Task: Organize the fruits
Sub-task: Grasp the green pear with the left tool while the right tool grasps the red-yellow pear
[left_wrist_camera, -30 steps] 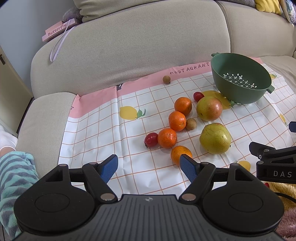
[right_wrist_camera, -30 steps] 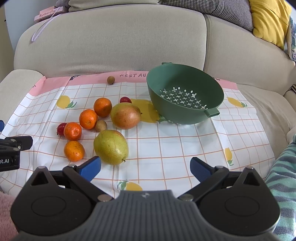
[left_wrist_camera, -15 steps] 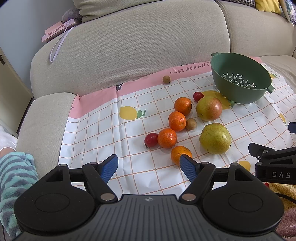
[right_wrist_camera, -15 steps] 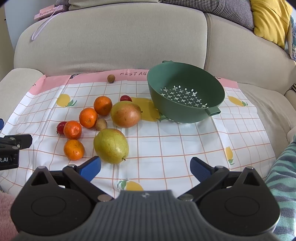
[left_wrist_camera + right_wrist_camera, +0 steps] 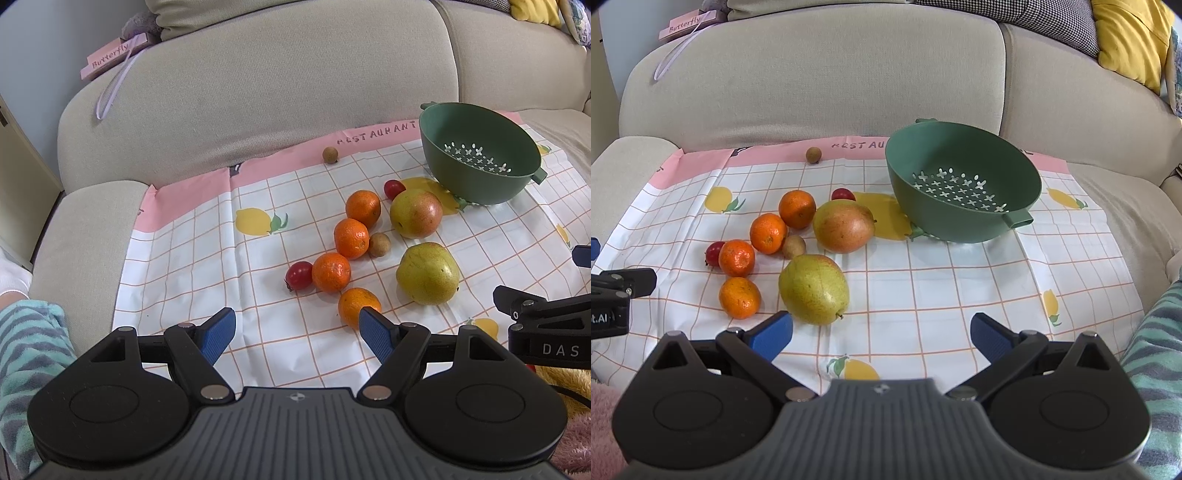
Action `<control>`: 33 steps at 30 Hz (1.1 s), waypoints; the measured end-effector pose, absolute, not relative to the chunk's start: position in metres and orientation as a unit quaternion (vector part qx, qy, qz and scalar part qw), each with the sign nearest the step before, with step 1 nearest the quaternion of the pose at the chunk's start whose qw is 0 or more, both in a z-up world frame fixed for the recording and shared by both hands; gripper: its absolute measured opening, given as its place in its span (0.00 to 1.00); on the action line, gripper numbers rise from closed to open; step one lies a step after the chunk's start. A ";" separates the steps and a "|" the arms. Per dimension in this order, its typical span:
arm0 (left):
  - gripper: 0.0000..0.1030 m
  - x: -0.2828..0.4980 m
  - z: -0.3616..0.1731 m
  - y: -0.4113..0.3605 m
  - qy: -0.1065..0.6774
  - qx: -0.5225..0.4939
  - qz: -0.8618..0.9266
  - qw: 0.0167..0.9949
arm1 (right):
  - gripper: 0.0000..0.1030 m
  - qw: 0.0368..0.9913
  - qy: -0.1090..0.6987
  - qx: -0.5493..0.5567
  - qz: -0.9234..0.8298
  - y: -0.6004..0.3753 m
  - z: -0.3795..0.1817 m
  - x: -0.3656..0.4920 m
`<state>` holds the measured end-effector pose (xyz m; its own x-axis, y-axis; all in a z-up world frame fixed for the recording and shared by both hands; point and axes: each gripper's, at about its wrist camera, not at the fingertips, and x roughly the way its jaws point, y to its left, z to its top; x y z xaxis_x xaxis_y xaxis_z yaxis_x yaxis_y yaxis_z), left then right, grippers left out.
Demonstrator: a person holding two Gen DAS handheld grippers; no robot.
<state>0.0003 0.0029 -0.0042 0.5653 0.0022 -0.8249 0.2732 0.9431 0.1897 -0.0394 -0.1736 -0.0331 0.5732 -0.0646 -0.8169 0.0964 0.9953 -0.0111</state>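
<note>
Left tool point(image 5: 297, 330): fingers spread, holding nothing.
Right tool point(image 5: 881, 332): fingers spread wide, holding nothing.
Nearest mandarin point(image 5: 357, 305): just ahead of the left tool's right fingertip, on the checked cloth point(image 5: 192, 266).
Green pear point(image 5: 813, 289): just ahead of the right tool's left fingertip.
Green colander point(image 5: 964, 184): ahead of the right tool, tilted, empty.

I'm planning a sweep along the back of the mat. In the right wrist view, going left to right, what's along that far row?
Small brown fruit → small red fruit → green colander, tilted and empty.
</note>
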 end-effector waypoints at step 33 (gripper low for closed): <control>0.79 0.058 -0.064 -0.050 0.518 0.042 -0.238 0.820 | 0.53 0.877 0.466 0.118 -0.012 -0.225 -0.075 0.017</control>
